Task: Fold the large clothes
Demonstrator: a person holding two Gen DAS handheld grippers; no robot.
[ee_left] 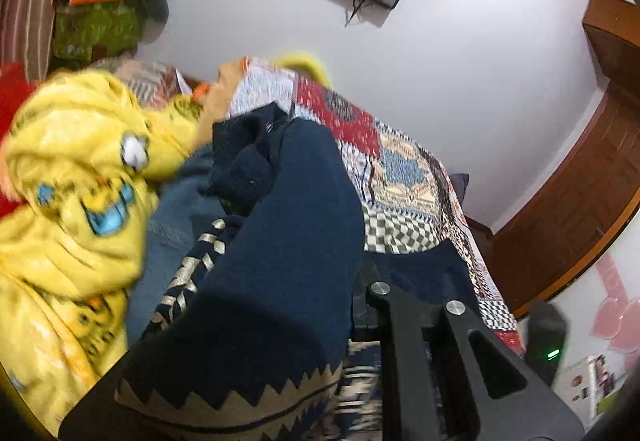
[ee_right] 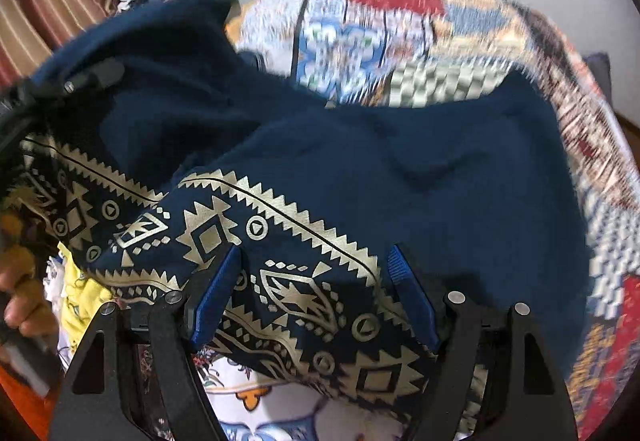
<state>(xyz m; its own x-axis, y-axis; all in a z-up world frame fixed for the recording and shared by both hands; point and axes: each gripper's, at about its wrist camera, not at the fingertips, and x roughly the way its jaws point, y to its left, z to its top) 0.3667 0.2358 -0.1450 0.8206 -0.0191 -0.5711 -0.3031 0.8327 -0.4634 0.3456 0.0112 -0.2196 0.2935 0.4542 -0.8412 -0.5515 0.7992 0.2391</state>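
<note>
A navy garment (ee_left: 288,221) with a gold zigzag pattern hangs over my left gripper (ee_left: 332,293), which is shut on it; the cloth hides the fingertips. In the right wrist view the same navy garment (ee_right: 400,161) is lifted at the upper left, where the left gripper (ee_right: 88,79) holds it, and it spreads down across the bed. My right gripper (ee_right: 316,293) is open just above the patterned hem. The blue pads (ee_right: 218,297) stand wide on either side of the cloth and do not press on it.
A patchwork quilt (ee_left: 408,177) covers the bed. A yellow printed garment (ee_left: 80,181) and a denim piece (ee_left: 176,225) lie at the left. A white floral cloth (ee_right: 260,393) sits under the hem. A hand (ee_right: 20,301) shows at the left edge. A wooden door (ee_left: 580,201) is at the right.
</note>
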